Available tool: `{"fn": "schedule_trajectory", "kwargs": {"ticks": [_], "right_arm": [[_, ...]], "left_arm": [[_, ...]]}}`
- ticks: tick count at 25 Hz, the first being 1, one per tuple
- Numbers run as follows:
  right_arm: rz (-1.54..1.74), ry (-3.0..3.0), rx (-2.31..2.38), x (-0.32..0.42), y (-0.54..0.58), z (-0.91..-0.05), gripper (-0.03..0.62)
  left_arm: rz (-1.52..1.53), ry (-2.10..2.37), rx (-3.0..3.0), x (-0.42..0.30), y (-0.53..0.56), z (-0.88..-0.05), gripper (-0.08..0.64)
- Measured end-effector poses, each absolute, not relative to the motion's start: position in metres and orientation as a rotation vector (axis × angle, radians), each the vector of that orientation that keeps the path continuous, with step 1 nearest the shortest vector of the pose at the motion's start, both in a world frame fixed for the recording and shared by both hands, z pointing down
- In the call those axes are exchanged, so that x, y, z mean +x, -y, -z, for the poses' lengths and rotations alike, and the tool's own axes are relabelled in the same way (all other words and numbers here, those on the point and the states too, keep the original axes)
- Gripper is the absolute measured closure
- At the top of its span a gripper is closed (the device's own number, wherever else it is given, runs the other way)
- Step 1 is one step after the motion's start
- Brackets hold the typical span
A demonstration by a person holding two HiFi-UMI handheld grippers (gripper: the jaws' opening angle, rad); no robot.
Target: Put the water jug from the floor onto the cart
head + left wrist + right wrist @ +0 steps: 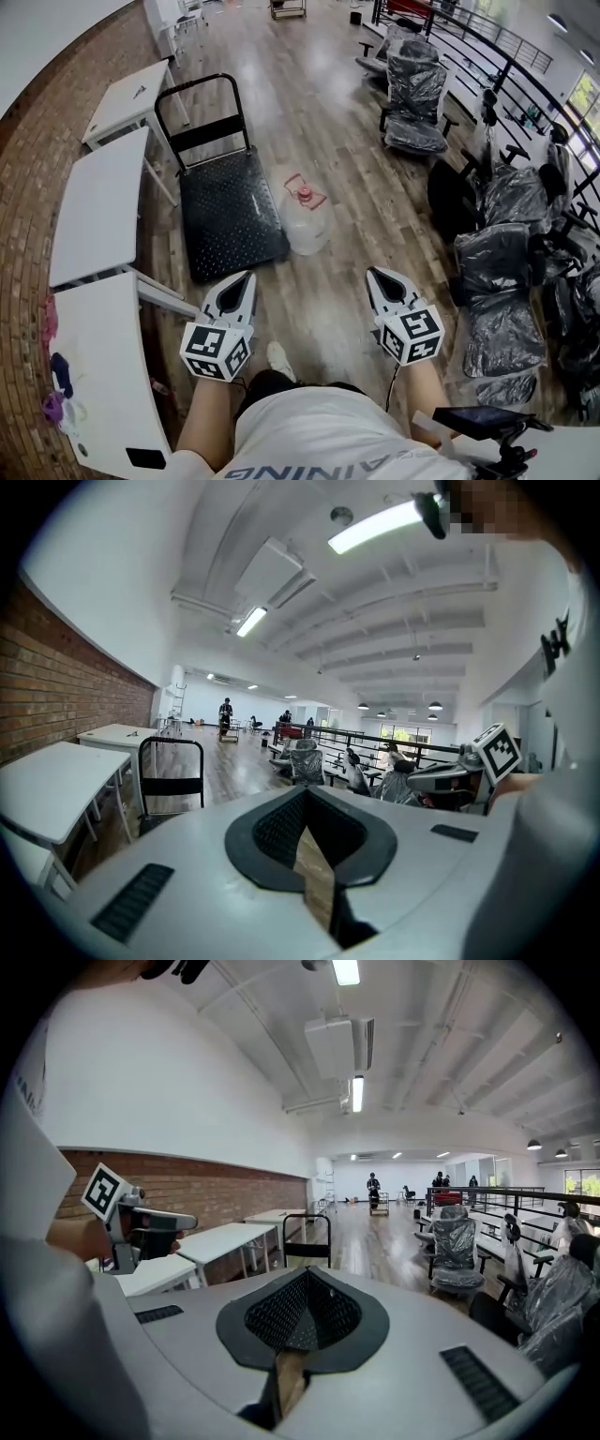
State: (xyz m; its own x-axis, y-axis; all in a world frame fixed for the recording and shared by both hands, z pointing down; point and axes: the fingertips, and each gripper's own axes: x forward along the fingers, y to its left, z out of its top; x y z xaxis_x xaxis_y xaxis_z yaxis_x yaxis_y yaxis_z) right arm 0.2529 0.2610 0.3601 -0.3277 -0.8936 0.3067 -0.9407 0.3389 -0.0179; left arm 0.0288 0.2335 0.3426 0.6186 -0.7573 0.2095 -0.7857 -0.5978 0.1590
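Your left gripper (246,278): jaws together, empty | your right gripper (374,274): jaws together, empty | water jug (306,225): frame centre, upright on the floor (323,112), just right of the cart (230,211)

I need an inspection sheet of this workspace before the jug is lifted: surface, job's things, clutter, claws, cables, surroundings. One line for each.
Surface: glossy wooden floor.
Job's things: water jug, clear with a red cap, upright on the floor beside the black cart; the cart's deck bears nothing.
Clutter: red wire frame on the floor just behind the jug; small purple and blue things on the nearest white table.
Claws: left claw and right claw both shut, empty, short of the jug.
Cables: one thin dark lead below the right claw; none seen on the floor.
Surroundings: white tables along a brick wall at left; plastic-wrapped chairs and a railing at right.
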Motion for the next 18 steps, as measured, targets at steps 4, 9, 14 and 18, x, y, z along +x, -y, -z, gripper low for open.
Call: {"fn": "schedule_trajectory", "kwargs": {"ticks": [4, 9, 14, 18], "right_arm": [[-0.26, 2.34, 1.644, 0.227, -0.227, -0.354, 0.588], [-0.253, 2.311, 1.667, 0.196, -0.187, -0.352, 0.588], [-0.241, 2.298, 1.637, 0.161, -0.165, -0.352, 0.588], [-0.248, 2.277, 1.625, 0.154, -0.154, -0.357, 0.588]], "left_arm": [[-0.16, 1.265, 2.616, 0.005, -0.195, -0.342, 0.56], [-0.207, 1.266, 2.657, -0.029, -0.156, -0.348, 0.56], [-0.243, 1.236, 2.668, -0.055, -0.129, -0.357, 0.56], [-0.219, 1.197, 2.654, -0.058, -0.12, -0.365, 0.56]]}}
